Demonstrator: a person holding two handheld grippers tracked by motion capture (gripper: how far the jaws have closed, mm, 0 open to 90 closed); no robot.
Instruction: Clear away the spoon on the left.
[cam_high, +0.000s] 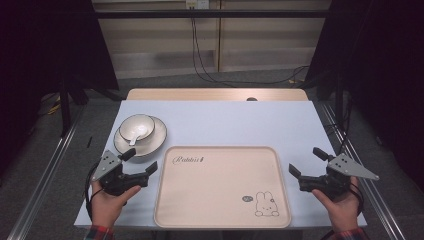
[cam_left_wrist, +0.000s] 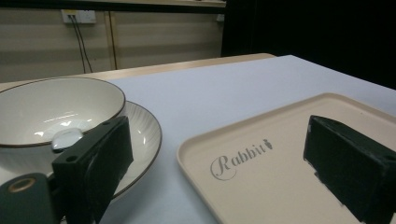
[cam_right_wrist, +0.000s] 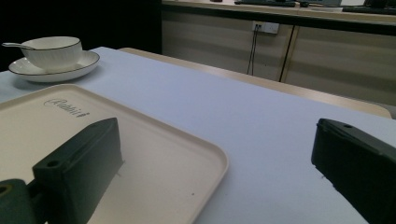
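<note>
A cream tray (cam_high: 222, 212) printed with "Rabbit" and a bunny lies at the table's front middle. A white bowl (cam_high: 136, 126) holding a spoon (cam_high: 132, 140) stands on a white plate (cam_high: 158, 138) at the left rear of the tray. My left gripper (cam_high: 139, 160) is open just left of the tray, near the plate, with nothing between its jaws. My right gripper (cam_high: 307, 161) is open off the tray's right edge, also holding nothing. The left gripper view shows the bowl (cam_left_wrist: 51, 114), plate (cam_left_wrist: 142, 140) and tray (cam_left_wrist: 261, 186). The right gripper view shows the tray (cam_right_wrist: 163, 172) and bowl (cam_right_wrist: 51, 51).
The table has a pale blue top (cam_high: 225, 122) with a wooden strip at its far edge. Cables (cam_high: 200, 60) hang behind it against a wall panel. Metal rails (cam_high: 42, 180) run along both sides of the table.
</note>
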